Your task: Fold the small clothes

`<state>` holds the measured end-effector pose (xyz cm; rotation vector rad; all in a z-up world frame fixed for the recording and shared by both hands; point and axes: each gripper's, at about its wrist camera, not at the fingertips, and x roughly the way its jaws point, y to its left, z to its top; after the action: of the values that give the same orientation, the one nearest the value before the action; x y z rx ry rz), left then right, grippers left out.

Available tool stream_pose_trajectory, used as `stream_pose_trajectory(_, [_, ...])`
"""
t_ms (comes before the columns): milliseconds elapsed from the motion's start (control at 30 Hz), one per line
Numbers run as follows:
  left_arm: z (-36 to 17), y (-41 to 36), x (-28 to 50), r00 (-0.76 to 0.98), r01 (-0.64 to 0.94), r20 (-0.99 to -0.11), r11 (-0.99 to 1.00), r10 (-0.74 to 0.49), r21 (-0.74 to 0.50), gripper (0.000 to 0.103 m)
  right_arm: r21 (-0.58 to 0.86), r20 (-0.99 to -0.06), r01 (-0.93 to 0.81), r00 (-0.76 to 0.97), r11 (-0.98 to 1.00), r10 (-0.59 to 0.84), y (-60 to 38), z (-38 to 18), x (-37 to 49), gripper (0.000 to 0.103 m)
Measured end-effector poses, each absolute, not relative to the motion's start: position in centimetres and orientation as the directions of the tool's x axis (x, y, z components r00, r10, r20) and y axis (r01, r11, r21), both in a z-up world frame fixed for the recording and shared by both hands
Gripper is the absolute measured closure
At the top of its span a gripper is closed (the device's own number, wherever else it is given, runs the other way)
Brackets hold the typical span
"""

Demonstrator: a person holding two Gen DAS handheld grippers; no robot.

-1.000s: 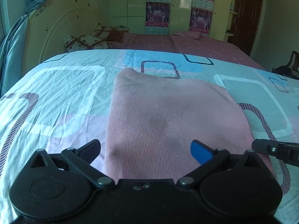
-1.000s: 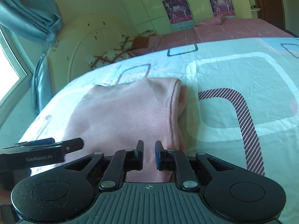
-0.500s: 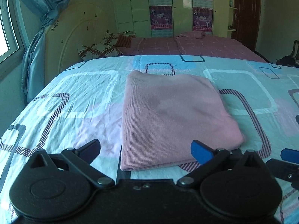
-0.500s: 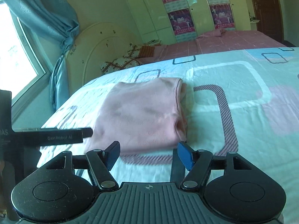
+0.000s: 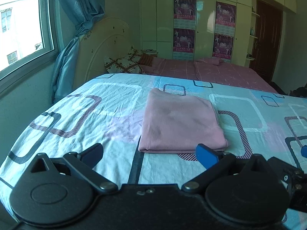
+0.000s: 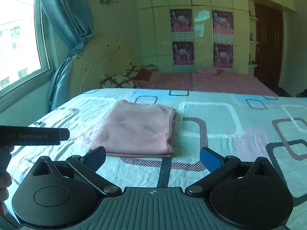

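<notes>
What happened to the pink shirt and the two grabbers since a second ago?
Both grabbers pulled back and up from the pink shirt, so it looks smaller and farther off. The right gripper, nearly shut over the shirt's edge before, let go; its jaws are opening with nothing between them. The left gripper stayed open and empty. The shirt stayed folded in the same spot on the bedsheet.

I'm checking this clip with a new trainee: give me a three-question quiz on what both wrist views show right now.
1. True or false: the pink garment lies folded flat on the patterned bedsheet.
2. What is between the left gripper fingers?
A. the garment
B. nothing
C. a pillow
3. Fill in: neither the left nor the right gripper ____ the garment.

Key: 1 true; 2 B; 3 touches.
</notes>
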<state>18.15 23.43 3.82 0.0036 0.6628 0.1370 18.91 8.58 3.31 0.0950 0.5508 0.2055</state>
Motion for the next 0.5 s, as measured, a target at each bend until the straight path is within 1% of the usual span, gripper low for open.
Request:
stream_pose_trajectory(200, [5.3, 22.0, 13.0, 0.778, -0.144, -0.608, 0.987, 0.155, 0.068, 0.001, 0.1, -0.459, -0.104, 0.877, 0.99, 0.138, 7.7, 4.7, 15.0, 0.0])
stream_pose_trajectory(300, [5.9, 21.4, 10.5, 0.788, -0.158, -0.592, 0.985, 0.168, 0.07, 0.001, 0.144, -0.448, -0.106, 0.88, 0.984, 0.16, 6.9, 5.2, 13.0, 0.0])
stream_pose_trajectory(500, [6.3, 20.9, 7.7, 0.792, -0.166, -0.584, 0.983, 0.177, 0.073, 0.001, 0.14, -0.43, -0.128, 0.886, 0.982, 0.176, 6.8, 6.1, 10.0, 0.0])
